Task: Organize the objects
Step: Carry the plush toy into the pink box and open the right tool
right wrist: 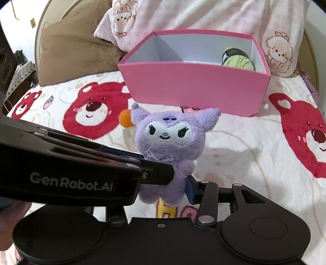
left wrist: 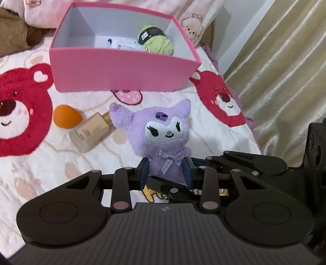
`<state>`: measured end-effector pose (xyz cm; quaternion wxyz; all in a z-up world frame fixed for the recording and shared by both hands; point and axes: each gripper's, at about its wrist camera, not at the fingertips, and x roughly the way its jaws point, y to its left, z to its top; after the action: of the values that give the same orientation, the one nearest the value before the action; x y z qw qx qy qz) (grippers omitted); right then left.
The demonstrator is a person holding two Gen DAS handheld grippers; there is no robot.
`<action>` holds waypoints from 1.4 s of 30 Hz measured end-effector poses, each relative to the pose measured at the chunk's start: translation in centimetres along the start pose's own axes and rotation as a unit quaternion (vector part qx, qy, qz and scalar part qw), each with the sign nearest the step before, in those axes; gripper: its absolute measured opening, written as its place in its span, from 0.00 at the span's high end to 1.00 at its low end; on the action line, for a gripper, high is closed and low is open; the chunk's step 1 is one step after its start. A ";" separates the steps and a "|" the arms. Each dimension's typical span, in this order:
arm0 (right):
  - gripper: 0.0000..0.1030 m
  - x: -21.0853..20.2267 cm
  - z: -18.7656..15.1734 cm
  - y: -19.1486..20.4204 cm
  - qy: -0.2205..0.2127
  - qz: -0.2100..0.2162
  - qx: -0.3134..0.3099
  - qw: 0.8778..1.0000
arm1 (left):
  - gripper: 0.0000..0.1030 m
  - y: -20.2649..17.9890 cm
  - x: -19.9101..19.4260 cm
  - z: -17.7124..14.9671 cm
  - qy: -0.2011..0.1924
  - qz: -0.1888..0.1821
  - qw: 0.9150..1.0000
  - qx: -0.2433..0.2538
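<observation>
A purple plush doll (left wrist: 163, 140) with a white face and checked bow is held upright above the bed. My left gripper (left wrist: 166, 171) is shut on its lower body. My right gripper (right wrist: 165, 189) is shut on the same doll (right wrist: 171, 146) from the other side; its left finger is hidden behind the left gripper's body. An open pink box (left wrist: 122, 67) stands beyond, holding a green yarn ball (left wrist: 156, 39) and a white packet (left wrist: 124, 43). It also shows in the right wrist view (right wrist: 193, 89).
An orange makeup sponge (left wrist: 66, 119) and a beige foundation bottle (left wrist: 91, 131) lie on the bear-print blanket (left wrist: 30, 173) left of the doll. Pillows (right wrist: 183, 16) and a brown cushion (right wrist: 75, 49) sit behind the box. A curtain (left wrist: 285, 71) hangs at the right.
</observation>
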<state>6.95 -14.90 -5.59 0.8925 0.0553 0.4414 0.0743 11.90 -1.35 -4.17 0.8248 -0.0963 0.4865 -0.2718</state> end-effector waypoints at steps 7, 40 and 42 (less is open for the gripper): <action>0.52 -2.1 3.3 2.4 -0.023 -0.004 -0.013 1.000 | 0.67 -0.3 -4.2 2.6 -0.031 0.019 0.999 0.013; 0.52 12.6 19.3 -5.1 -0.046 0.102 0.025 0.993 | 0.67 7.9 4.3 19.9 -0.035 0.110 0.993 -0.008; 0.52 13.5 19.0 -5.6 -0.036 0.114 0.039 0.992 | 0.68 8.6 4.8 19.8 -0.033 0.107 0.993 -0.024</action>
<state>30.58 -18.60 -5.55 0.8906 0.1428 0.4024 0.1566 33.66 1.10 -1.33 0.8622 -0.0724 0.4729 -0.1668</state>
